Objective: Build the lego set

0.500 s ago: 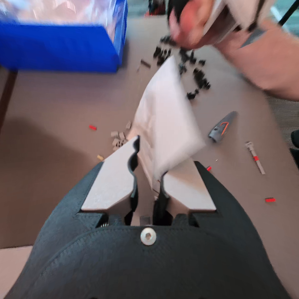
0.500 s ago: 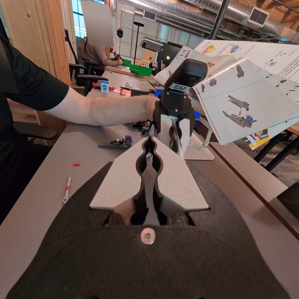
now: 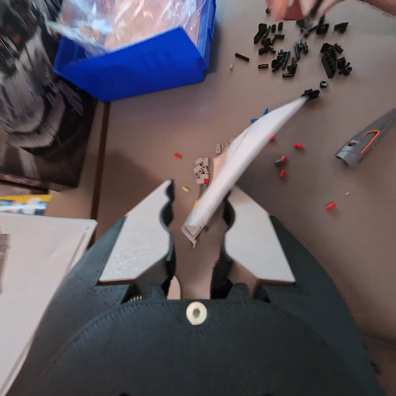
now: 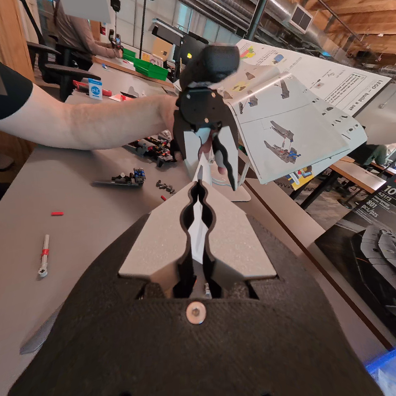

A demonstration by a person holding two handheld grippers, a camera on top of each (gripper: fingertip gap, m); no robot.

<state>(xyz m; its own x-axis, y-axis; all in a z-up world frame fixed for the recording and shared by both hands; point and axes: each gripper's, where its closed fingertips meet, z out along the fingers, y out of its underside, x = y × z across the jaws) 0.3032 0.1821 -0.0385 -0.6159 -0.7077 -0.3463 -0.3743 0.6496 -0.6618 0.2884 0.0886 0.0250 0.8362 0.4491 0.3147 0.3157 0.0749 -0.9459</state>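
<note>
blue bin (image 3: 137, 64); black pieces (image 3: 300, 53); white bag (image 3: 235, 162).

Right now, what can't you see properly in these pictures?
Left wrist view: what fills the blue plastic bin is lost in motion blur.
Left wrist view: the scattered small black pieces are too blurred to tell shapes.
Left wrist view: a hand is cut off by the top edge.
Right wrist view: the white paper bag is mostly hidden between the right gripper fingers.
</note>
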